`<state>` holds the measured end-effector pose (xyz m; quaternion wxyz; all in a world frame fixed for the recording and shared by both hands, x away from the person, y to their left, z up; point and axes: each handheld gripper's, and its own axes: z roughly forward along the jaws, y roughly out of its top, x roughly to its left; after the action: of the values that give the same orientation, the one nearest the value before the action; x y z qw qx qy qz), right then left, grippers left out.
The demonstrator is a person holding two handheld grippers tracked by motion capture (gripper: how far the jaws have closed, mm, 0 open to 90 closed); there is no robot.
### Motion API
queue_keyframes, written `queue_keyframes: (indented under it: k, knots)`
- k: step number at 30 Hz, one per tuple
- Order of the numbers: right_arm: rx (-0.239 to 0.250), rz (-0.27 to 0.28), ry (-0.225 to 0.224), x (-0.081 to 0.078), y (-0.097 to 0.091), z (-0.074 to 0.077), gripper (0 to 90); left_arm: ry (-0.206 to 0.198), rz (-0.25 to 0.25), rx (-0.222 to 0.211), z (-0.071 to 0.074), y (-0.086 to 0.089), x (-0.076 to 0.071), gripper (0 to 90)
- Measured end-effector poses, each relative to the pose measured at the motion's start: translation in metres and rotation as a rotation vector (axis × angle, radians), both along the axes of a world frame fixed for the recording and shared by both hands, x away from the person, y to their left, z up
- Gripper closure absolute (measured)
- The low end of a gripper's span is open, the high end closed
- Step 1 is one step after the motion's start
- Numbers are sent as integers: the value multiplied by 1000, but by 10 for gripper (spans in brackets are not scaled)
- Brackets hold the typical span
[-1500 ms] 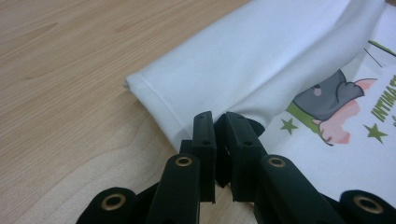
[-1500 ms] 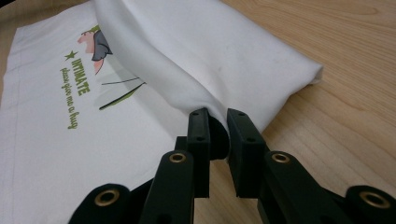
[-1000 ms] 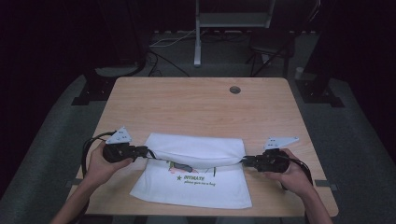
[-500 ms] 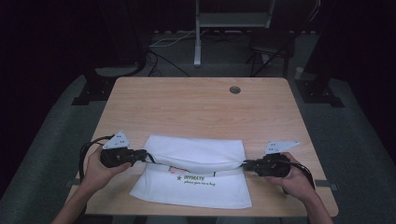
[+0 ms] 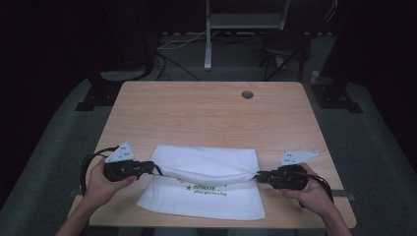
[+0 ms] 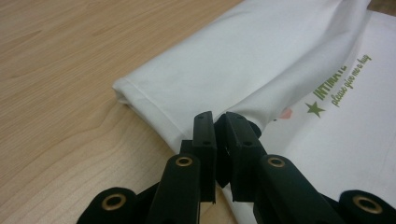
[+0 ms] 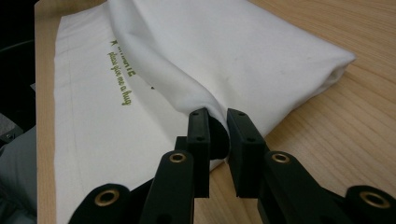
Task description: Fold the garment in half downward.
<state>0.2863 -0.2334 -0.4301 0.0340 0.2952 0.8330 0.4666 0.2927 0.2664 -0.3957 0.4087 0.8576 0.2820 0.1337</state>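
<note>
Left tongs (image 5: 156,169): black body, grey three-cornered plate at its 12 o'clock, black cable looping out at 9 o'clock. Right tongs (image 5: 256,177): same black build, grey plate on top, cable trailing at 3 o'clock. Jaws: flat black blocks with small screws and brass-ringed pivots. Forearms bare, no sleeves.
</note>
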Motion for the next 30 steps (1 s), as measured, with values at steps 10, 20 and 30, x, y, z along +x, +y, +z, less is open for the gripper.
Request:
queue_keyframes:
  k: [10,20,30]
  knots:
    - [-1,16,-7,-8,1,2,801,-5,-10,-6,0,2,-10,835]
    - [3,32,-12,-16,2,3,800,-12,-23,0,-1,2,-19,835]
    - [12,40,-10,-24,1,-1,800,-15,-28,0,-2,4,-28,834]
